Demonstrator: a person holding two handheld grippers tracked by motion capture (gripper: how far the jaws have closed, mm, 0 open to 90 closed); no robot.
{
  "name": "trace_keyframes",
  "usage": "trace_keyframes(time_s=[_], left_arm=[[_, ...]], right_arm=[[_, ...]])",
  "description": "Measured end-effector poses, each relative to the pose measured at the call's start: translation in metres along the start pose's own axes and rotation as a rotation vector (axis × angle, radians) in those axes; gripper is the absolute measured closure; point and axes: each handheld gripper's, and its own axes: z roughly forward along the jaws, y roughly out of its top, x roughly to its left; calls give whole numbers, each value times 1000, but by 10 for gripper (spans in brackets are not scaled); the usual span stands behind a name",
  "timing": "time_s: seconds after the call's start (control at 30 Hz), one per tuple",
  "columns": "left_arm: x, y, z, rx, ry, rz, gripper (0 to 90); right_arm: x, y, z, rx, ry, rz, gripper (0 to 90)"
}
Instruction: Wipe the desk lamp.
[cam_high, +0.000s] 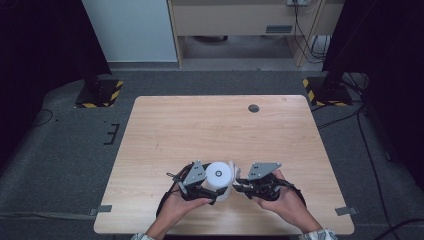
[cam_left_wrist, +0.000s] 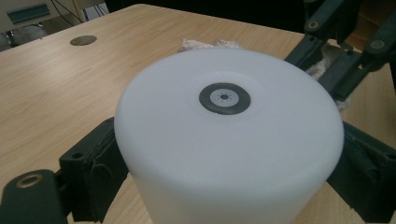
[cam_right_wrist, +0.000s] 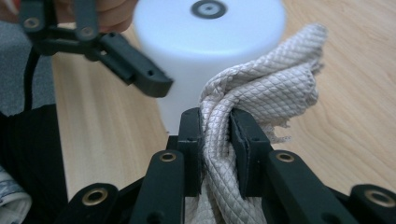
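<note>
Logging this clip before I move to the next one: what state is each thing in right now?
White cylinder: upright on the table, gripped at its sides.
Cloth: bunched, pinched, pressed against the cylinder's side.
Left claw: shut on the white cylinder, jaws wide on both sides.
Right claw: shut on the cloth.
Table: bare wood, a round grommet near the far edge.
</note>
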Motion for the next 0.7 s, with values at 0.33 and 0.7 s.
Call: trace_keyframes(time_s=[0.33,0.7], left_arm=[[0,0,0,0,-1,1,80],[0,0,0,0,0,1,80]], right_arm=[[-3,-12,14,37,9,23,753],[20,-18,20,55,54,-8,753]])
